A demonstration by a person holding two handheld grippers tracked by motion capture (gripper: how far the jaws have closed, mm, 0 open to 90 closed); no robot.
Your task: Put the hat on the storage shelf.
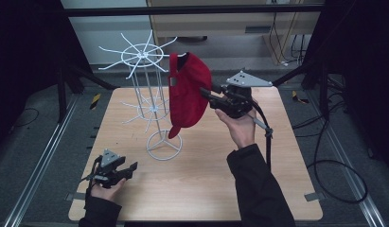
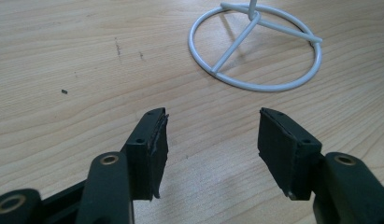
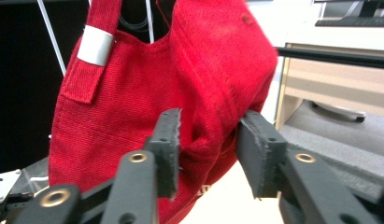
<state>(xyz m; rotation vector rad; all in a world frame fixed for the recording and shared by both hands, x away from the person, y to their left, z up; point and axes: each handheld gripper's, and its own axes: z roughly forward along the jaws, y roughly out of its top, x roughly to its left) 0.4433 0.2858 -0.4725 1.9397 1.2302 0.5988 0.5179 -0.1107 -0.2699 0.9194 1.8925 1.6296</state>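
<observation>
A red cap (image 1: 187,90) hangs by its back strap from the top spokes of a white wire rack (image 1: 144,56), brim pointing down. My right gripper (image 1: 206,92) reaches it from the right at mid-height. In the right gripper view the jaws (image 3: 208,135) stand apart with a fold of the cap (image 3: 180,84) between them, and the pads are not pressing it. My left gripper (image 1: 131,168) rests low over the table's front left, open with nothing between its jaws (image 2: 212,135). The rack's ring base (image 2: 255,46) lies just ahead of it.
The rack's base ring (image 1: 163,144) stands mid-table on the wooden table (image 1: 206,189). A lower ring of spokes (image 1: 149,109) sticks out to the left. Metal rails (image 1: 40,156) run beside the table on the left, and cables (image 1: 334,175) lie on the floor at the right.
</observation>
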